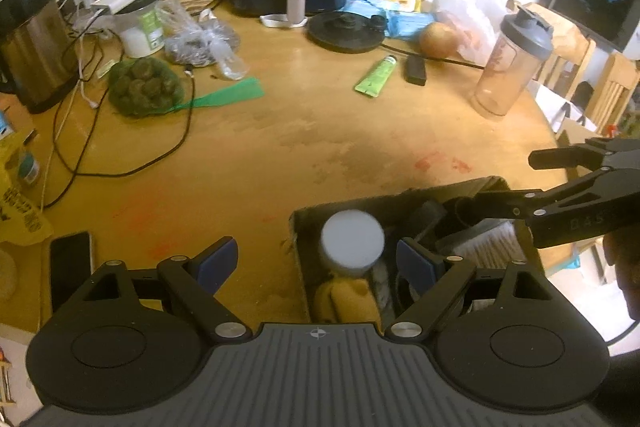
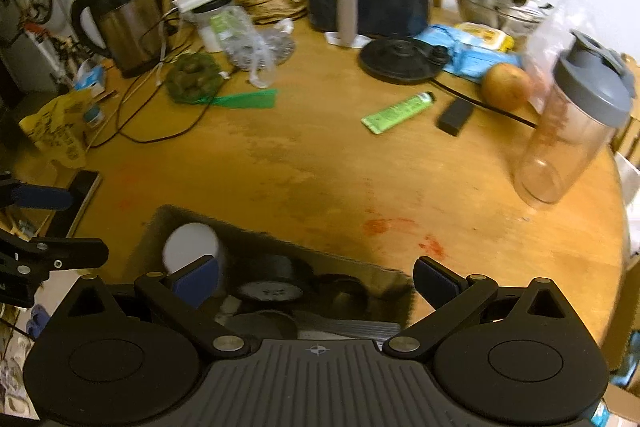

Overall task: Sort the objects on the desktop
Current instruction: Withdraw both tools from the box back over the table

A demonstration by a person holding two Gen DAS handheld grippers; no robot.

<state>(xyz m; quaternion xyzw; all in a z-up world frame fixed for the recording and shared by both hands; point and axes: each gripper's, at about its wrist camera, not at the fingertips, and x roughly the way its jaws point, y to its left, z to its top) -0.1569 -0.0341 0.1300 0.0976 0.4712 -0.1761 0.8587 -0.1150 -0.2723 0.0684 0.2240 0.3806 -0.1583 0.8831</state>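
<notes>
Both grippers hang over the near edge of the round wooden table (image 1: 312, 131), above an open cardboard box (image 1: 298, 251) that already holds a white-lidded jar (image 1: 352, 237), something yellow, a brush with pale bristles and a few dark round things I can't name. The left gripper (image 1: 316, 263) has its fingers spread wide with nothing between them; one blue pad sits over the bare table, the other over the box. The right gripper (image 2: 316, 283) is also fully released and empty, its fingers straddling the box's far rim.

What is left to sort lies well apart from the box, across the table: a green tube (image 2: 398, 113), a small black block (image 2: 455, 115) just beside it, and a clear shaker bottle (image 2: 572, 123) with a grey lid near the right edge. An onion (image 2: 506, 87) sits behind them, touching a black cable.

The risks, as I see them: the two grippers are near each other over the box, so one reaching out could clip the other. The shaker bottle is tall, looks empty, and stands close to the table's edge; a sideways brush from a finger reaching for the black block could tip it or send it off. The green tube lies flat, so fingers coming down too shallow may only skid it along. The box looks fairly full, and anything dropped carelessly could bounce off the jar lid.
</notes>
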